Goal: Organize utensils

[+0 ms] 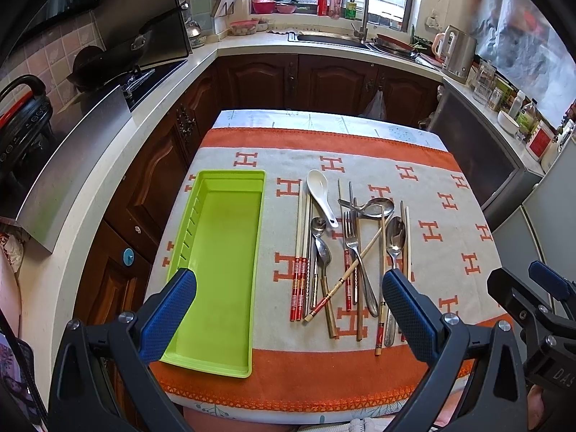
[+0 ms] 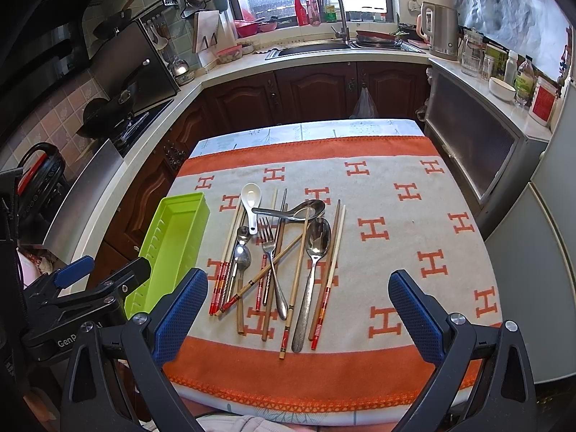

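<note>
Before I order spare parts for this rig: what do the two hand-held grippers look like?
Both match. The left hand-held gripper and the right hand-held gripper each have black angular plastic arms, silver bolt heads at the joints, and blue fingers with a fine dotted texture. White lettering marks each body, only partly readable. No cables or sleeves show clearly.

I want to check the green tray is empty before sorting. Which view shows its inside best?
The left wrist view: the green tray lies almost straight below, its whole floor bare. The right wrist view shows it obliquely, its near end hidden by the left gripper.
</note>
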The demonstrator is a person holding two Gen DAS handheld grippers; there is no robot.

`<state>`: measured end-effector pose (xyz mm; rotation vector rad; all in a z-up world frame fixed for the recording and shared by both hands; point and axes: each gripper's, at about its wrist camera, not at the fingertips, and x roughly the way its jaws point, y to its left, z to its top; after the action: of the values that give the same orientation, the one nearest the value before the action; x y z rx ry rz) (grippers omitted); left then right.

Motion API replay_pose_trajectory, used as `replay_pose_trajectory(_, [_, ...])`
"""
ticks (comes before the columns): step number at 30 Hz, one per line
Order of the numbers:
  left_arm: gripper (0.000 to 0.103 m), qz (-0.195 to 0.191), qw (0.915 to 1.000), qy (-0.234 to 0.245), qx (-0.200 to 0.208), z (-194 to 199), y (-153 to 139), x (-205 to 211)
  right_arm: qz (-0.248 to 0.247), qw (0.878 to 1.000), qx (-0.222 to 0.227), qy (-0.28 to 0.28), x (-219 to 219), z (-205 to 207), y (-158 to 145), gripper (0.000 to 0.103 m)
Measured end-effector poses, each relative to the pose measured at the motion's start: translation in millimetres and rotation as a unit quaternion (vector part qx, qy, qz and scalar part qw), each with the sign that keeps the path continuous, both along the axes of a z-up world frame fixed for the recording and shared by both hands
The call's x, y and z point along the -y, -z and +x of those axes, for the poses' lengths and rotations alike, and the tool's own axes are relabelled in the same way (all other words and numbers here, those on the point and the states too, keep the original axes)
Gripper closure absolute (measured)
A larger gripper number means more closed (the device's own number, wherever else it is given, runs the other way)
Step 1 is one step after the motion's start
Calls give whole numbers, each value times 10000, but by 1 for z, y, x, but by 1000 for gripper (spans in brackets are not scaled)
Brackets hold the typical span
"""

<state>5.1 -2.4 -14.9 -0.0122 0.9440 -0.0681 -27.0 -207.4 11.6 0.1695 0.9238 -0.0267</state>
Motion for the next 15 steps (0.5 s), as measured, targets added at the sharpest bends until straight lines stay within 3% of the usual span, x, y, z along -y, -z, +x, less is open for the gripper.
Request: replay_pose_trajectory(15, [1,-5,10000,23,-2,-3,2,3,17,10000,2,3,0,-1,0,1])
